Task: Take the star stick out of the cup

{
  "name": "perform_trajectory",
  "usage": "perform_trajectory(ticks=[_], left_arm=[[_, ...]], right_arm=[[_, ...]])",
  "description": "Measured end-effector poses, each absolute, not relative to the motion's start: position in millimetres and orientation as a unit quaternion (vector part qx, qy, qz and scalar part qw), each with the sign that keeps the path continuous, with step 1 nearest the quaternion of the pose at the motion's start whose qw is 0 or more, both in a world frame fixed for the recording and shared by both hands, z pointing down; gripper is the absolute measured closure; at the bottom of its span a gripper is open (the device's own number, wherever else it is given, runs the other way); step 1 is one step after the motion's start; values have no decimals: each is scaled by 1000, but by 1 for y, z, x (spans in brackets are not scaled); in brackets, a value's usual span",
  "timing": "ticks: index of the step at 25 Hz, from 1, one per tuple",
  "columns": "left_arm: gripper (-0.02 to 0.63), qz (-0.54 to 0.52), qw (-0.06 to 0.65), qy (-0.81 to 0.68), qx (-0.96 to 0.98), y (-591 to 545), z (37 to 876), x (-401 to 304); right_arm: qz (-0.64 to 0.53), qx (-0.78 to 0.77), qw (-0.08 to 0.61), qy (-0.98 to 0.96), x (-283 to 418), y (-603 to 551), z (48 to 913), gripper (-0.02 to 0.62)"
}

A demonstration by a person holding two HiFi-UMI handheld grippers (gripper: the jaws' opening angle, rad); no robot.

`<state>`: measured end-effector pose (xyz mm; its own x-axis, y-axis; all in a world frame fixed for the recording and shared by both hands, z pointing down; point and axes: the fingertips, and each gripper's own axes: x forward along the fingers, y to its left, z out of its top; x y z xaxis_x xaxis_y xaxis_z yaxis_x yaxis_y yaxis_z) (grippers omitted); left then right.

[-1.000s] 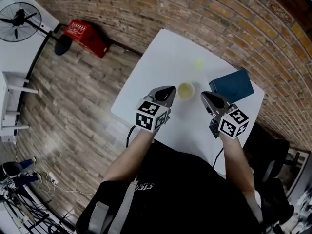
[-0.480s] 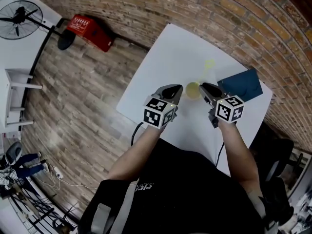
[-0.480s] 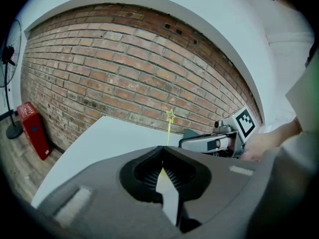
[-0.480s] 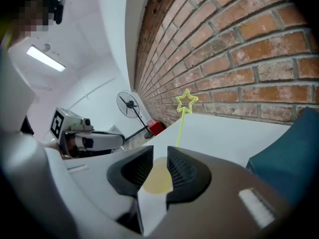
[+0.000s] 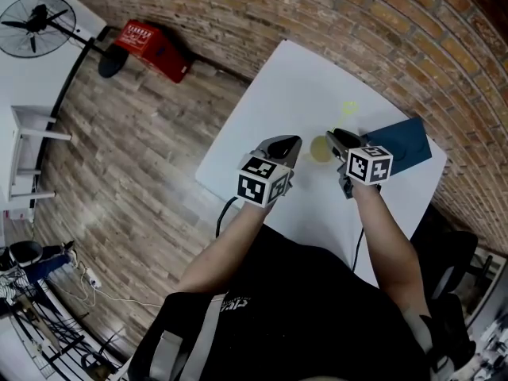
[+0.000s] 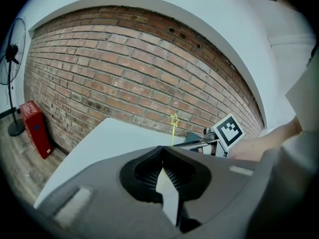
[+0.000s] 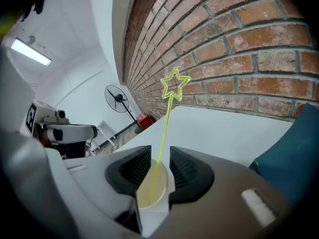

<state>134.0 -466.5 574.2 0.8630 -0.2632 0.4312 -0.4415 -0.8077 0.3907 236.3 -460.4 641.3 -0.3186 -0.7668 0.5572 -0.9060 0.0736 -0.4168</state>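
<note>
1. The star stick (image 7: 168, 111) stands in the cup (image 5: 321, 148), leaning a little. Its yellow star head rises well above the rim. The cup sits on the white counter (image 5: 278, 82), toward the person's right-hand edge and near a dark blue box (image 5: 401, 140) by that edge.

2. The right hand-held gripper (image 7: 160, 156) has its jaws a narrow gap apart, straddling the stick just above the cup's mouth. The pads do not appear to touch the stick, so nothing is held yet.

3. The left hand-held gripper (image 6: 163, 151) has its jaw tips together and nothing between them. It hovers just beside the cup on the person's left, near the counter's near edge.

4. The stick looks like a thin, very light rod, probably plastic, that would likely flex and could slide on ribbed pads. A firm, square pinch on the shaft is the safest grip. The outlined star head looks flimsy and is best left alone.

5. The cup looks small and light, so it may tip or ride up with the stick. A straight pull along the stick's lean should limit that, and the left hand-held gripper is close enough to steady the cup.
</note>
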Motion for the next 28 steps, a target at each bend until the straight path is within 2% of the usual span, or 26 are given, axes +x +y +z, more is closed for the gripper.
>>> perform_trajectory(ticks=[7, 12, 18, 28], left_arm=[[600, 173, 245, -197, 933, -473, 567, 111], [600, 163, 240, -193, 937, -477, 558, 97], [600, 149, 242, -177, 942, -485, 549, 76], [600, 114, 221, -127, 960, -497, 522, 118]], right_arm=[[365, 585, 113, -715, 233, -470, 647, 554], [358, 610, 109, -699, 236, -470, 644, 575], [331, 641, 76, -688, 230, -466, 610, 578], [267, 674, 26, -688, 249, -428, 528, 580]])
